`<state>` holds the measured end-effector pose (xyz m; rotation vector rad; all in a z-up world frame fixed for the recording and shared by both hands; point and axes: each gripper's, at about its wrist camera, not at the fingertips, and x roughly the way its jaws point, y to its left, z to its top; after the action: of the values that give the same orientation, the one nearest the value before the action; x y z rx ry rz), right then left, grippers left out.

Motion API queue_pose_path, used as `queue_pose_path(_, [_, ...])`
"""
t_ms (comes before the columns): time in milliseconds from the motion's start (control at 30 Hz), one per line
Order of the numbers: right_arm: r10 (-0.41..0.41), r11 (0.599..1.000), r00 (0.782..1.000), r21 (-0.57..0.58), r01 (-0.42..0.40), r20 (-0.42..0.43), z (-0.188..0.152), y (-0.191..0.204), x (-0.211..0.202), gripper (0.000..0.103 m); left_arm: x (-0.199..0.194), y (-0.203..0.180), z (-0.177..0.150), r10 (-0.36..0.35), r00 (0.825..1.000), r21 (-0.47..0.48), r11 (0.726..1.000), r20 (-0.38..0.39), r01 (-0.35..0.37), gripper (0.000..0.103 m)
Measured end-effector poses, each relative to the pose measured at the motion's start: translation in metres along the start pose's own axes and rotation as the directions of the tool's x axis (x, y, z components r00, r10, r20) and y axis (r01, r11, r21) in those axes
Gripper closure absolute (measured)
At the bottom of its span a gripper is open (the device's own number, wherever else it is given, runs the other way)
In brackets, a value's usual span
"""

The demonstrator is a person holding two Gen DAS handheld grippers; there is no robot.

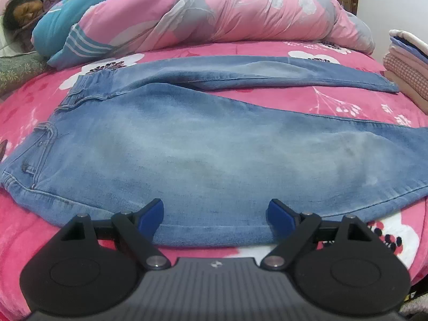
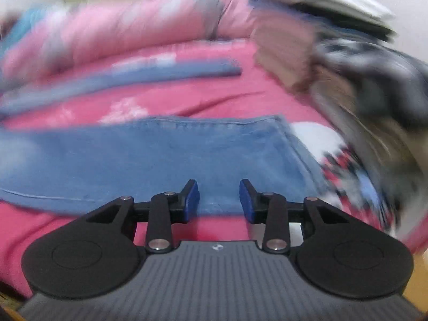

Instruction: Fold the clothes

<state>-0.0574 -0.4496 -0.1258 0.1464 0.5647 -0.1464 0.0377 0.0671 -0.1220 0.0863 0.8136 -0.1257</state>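
left wrist view: one pair of jeans (image 1: 187,144) lies flat on the pink bedspread (image 1: 347,101), long axis left to right, waistband left, two legs splayed rightward. the left gripper (image 1: 215,214), wide open, holds nothing above the near edge.
right wrist view (blurred): the right gripper (image 2: 219,200), partly open and empty, faces a leg's hem end; whether it touches is unclear.

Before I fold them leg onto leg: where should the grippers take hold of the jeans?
Likely the jeans' near outer edge: left gripper by the thigh, right gripper at the cuff. Come from the bed's near side; both legs lie flat and splayed, that edge right before open jaws.
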Motion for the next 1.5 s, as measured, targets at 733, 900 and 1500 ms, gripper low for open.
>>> queue_pose_path(733, [0.463,0.87,0.885,0.172,-0.462,0.034,0.011,0.114,-0.019,0.001,-0.043,0.009,-0.004,0.196,0.979,-0.204,0.958,-0.056,-0.203,0.006])
queue_pose_path(900, [0.503,0.837,0.863,0.274,-0.474,-0.042,0.005,0.134,-0.009,0.001,-0.038,0.008,-0.004,0.229,0.97,-0.211,0.947,-0.084,-0.242,0.004])
queue_pose_path(1500, [0.613,0.611,0.783,0.691,-0.386,-0.105,-0.013,0.126,0.038,0.003,-0.021,0.008,-0.006,0.238,0.962,-0.237,0.935,-0.131,-0.264,0.001])
